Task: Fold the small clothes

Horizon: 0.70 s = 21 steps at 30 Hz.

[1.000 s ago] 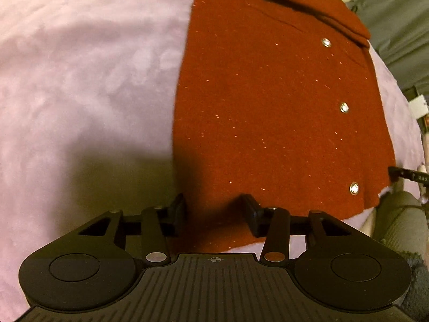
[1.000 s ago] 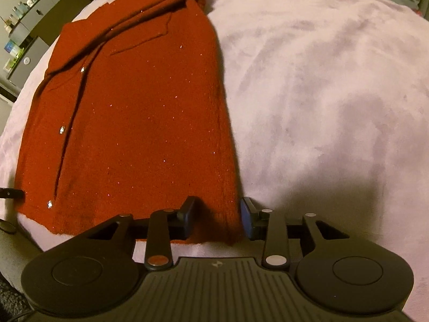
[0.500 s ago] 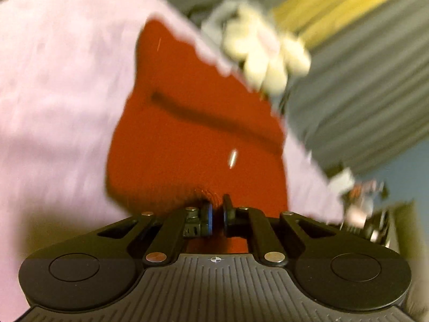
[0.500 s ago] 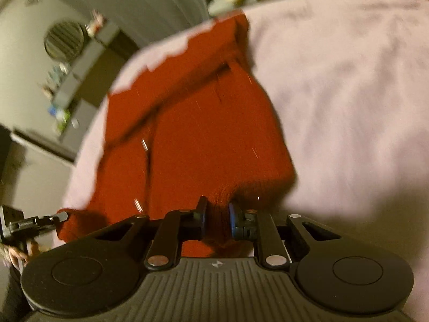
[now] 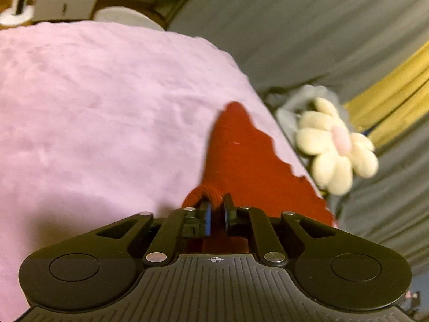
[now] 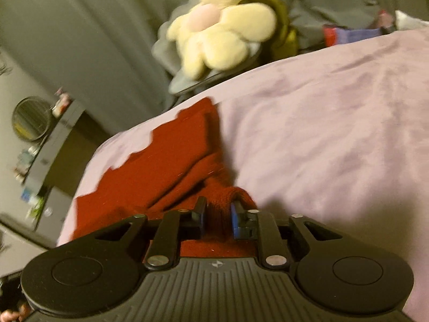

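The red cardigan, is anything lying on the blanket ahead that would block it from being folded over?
Nothing visible. Both the left gripper and right gripper already clamp the red cardigan, and the pink blanket beyond looks bare; the flower plush sits off its edge.

Left gripper (image 5: 215,210) and right gripper (image 6: 218,214), apart over the red garment's (image 5: 241,155) hem a second ago, closed onto bunched fabric, lifted and tipped it up off the pink blanket (image 5: 107,107), flower plush (image 5: 337,145) came into view

blurred plush flower (image 6: 222,29); shelf items (image 6: 32,161) indistinct.
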{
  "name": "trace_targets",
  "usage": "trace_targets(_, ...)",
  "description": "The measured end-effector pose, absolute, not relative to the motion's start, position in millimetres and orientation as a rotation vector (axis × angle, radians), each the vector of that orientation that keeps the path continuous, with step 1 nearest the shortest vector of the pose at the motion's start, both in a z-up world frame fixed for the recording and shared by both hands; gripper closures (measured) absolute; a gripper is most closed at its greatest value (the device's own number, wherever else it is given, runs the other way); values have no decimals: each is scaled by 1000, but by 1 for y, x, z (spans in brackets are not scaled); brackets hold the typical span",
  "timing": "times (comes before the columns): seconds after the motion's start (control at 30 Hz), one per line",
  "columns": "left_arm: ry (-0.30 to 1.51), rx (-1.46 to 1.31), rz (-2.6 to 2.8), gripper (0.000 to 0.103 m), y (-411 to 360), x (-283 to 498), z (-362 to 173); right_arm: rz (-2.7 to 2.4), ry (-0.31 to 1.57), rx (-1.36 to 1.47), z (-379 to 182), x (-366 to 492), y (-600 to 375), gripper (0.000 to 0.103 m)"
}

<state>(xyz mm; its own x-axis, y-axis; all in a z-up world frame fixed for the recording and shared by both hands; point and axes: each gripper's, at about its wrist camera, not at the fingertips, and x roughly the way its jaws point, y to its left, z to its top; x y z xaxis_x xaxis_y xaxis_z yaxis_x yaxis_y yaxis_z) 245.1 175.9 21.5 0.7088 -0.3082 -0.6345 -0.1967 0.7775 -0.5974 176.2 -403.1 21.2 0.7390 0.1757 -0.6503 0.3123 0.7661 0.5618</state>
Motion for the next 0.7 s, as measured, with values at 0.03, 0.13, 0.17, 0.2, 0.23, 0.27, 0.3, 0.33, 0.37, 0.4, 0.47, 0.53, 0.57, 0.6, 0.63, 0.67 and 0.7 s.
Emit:
trace_targets(0.03, 776, -676, -49, 81, 179, 242, 19, -92, 744, 696, 17, 176, -406, 80)
trace_targets(0.13, 707, -617, -41, 59, 196, 232, 17, -140, 722, 563, 12, 172, -411, 68)
trace_targets(0.17, 696, -601, -81, 49, 201, 231, 16, -134, 697, 514, 12, 168, -413, 64)
trace_targets(0.2, 706, -584, -126, 44, 201, 231, 14, -112, 686, 485, 12, 166, -416, 51)
trace_targets(0.23, 728, -567, -175, 34, 200, 234, 11, -66, 694, 467, 10, 165, -418, 38)
trace_targets(0.27, 749, -552, -210, 29, 196, 237, 7, -17, 708, 470, 7, 167, -419, 36)
trace_targets(0.3, 765, -540, -237, 28, 192, 241, 3, 19, 721, 474, 3, 169, -419, 36)
trace_targets(0.33, 782, -535, -259, 27, 186, 246, -2, 43, 738, 465, -1, 173, -416, 35)
trace_targets(0.37, 797, -533, -271, 25, 182, 251, -6, 49, 751, 448, -4, 178, -412, 33)
trace_targets(0.4, 811, -532, -279, 24, 177, 256, -10, 51, 762, 431, -7, 183, -408, 32)
trace_targets(0.47, 843, -529, -288, 24, 167, 266, -19, 55, 785, 400, -14, 197, -399, 32)
trace_targets(0.53, 856, -534, -292, 31, 163, 273, -25, 62, 780, 382, -16, 205, -393, 33)
trace_targets(0.57, 851, -516, -296, 45, 159, 275, -25, 62, 773, 373, -17, 208, -391, 37)
trace_targets(0.6, 844, -479, -285, 55, 154, 275, -23, 65, 769, 364, -16, 210, -388, 41)
trace_targets(0.63, 836, -428, -268, 72, 150, 275, -21, 62, 763, 345, -15, 211, -385, 55)
trace_targets(0.67, 833, -382, -256, 85, 147, 274, -19, 61, 753, 319, -14, 212, -382, 68)
trace_targets(0.7, 830, -363, -258, 87, 145, 274, -17, 58, 746, 295, -12, 209, -380, 73)
